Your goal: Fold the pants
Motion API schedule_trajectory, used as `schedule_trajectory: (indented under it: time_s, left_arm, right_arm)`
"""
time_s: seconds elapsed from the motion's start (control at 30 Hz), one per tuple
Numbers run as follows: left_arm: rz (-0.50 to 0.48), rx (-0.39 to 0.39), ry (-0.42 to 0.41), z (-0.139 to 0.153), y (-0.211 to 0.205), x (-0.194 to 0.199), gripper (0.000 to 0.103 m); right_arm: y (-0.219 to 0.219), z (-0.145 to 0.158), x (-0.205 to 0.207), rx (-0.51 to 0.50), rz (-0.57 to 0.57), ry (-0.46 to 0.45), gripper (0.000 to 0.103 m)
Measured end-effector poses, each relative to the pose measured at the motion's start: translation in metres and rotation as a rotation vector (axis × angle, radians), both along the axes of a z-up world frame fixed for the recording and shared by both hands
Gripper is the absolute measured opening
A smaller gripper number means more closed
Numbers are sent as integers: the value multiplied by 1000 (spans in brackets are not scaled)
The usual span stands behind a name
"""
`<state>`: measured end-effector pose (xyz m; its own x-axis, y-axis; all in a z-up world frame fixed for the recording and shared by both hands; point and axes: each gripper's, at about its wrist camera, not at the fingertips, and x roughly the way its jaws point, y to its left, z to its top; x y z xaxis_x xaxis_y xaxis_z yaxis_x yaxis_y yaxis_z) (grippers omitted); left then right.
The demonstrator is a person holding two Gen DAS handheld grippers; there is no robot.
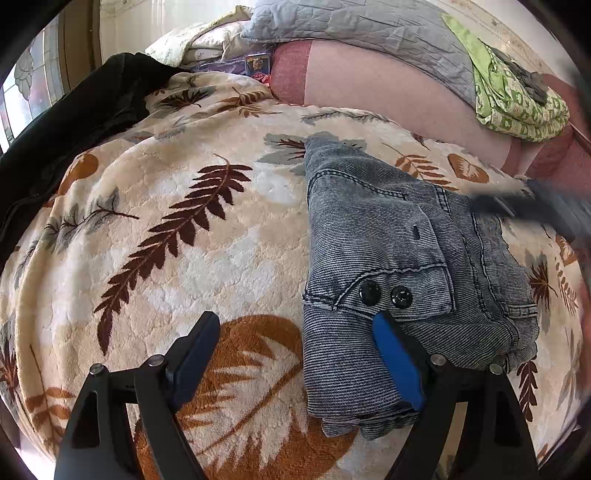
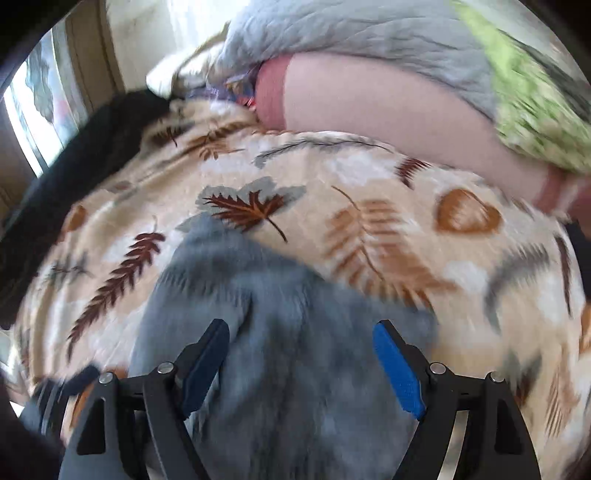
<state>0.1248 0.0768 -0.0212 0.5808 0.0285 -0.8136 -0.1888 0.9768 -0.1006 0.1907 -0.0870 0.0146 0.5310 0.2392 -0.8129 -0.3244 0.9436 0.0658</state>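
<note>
1 folded pants (image 1: 399,258) on blanket (image 1: 184,258), 2 black buttons (image 1: 386,294); left gripper (image 1: 297,332), right gripper (image 2: 301,338) both spread, empty.

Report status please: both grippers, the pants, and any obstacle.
Left gripper open, empty. Right gripper open above the pants, holding nothing. Grey denim pants lie folded on the leaf-print blanket. Nothing blocking; right view blurred.

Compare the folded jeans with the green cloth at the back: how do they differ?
The jeans are grey-blue denim with two black buttons; the green cloth is bright green with a white pattern. The jeans lie on the leaf-print blanket near the camera; the green cloth sits farther back, by the grey quilt. Both are folded into bundles.
</note>
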Motion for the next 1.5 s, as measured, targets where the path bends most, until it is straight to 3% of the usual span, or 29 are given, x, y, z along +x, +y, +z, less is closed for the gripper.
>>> schedule_trajectory:
  time_s: [0.07,0.1,0.13,0.2,0.27,0.37,0.43,0.57,0.63,0.93,1.5]
  left_arm:
    - [2,0,-3,0,-1,0,85]
    - [4,1,-5,1,-1,0,85]
    - [4,3,-10,1,-2,-1,85]
    - [-7,-8,-9,5,-4,-3,85]
    - [-1,8,-34,15,-6,-13,85]
    - [25,30,-89,39,-14,-44,87]
    - [17,31,-99,51,-26,-65,93]
    - [-17,16,-118,63,-50,-94,93]
    - [-17,38,-117,67,-59,-100,93]
    - [-26,136,-100,73,-81,-112,93]
    - [-46,63,-178,97,-77,-100,101]
  right_arm:
    - [-21,-14,-18,8,-63,4,86]
    - [-25,-29,-22,-24,-75,40,94]
    - [-26,-52,-20,-76,-54,115,95]
    - [-38,-59,-21,2,-71,148,94]
    - [-56,-32,-38,104,-129,76,94]
    - [-72,-1,-86,129,-137,-71,102]
    - [-74,1,-119,87,-75,-125,103]
    - [-84,-7,-170,65,28,-220,103]
    - [-91,-8,-184,51,30,-221,103]
    - [-115,6,-193,131,-42,-245,103]
    - [-112,36,-186,184,-31,-253,103]
